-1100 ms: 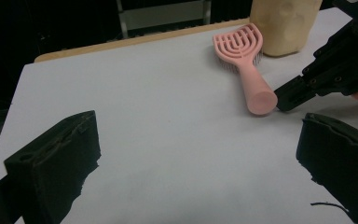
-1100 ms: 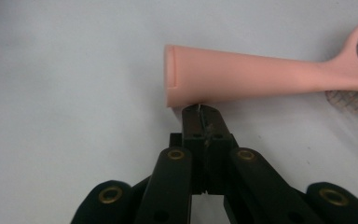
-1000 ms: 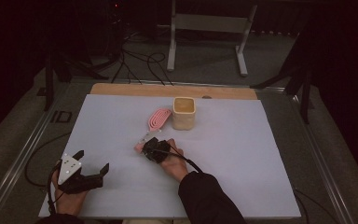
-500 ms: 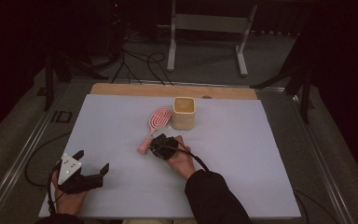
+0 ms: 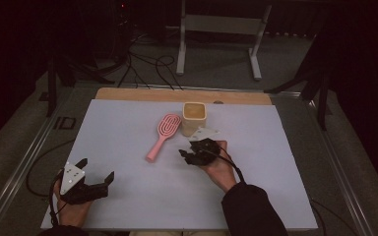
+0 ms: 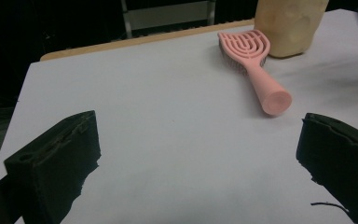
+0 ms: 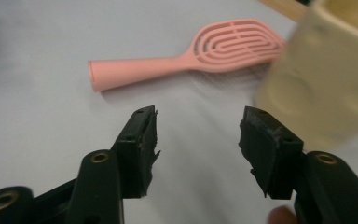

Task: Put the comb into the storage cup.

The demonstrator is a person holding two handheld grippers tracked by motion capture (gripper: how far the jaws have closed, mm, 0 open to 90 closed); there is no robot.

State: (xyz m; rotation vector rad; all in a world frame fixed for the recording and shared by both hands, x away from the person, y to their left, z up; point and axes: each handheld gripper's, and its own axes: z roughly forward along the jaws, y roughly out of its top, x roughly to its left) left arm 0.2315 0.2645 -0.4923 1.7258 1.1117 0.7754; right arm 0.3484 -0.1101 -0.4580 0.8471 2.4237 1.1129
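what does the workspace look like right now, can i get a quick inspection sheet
surface: white board on a wooden table, bare apart from the two items.
job's things: pink hairbrush lies flat, head next to the beige cup, handle toward the person; cup upright near the far edge.
clutter: nothing seen.
grippers: right gripper near the cup's front, its jaws have just been opening, nothing between them, the brush lies free. left gripper rests at the near left corner, jaws wide open and empty.
cables: one trails from each gripper; a tangle lies on the floor beyond the table.
surroundings: dark room, white metal stand behind the table.
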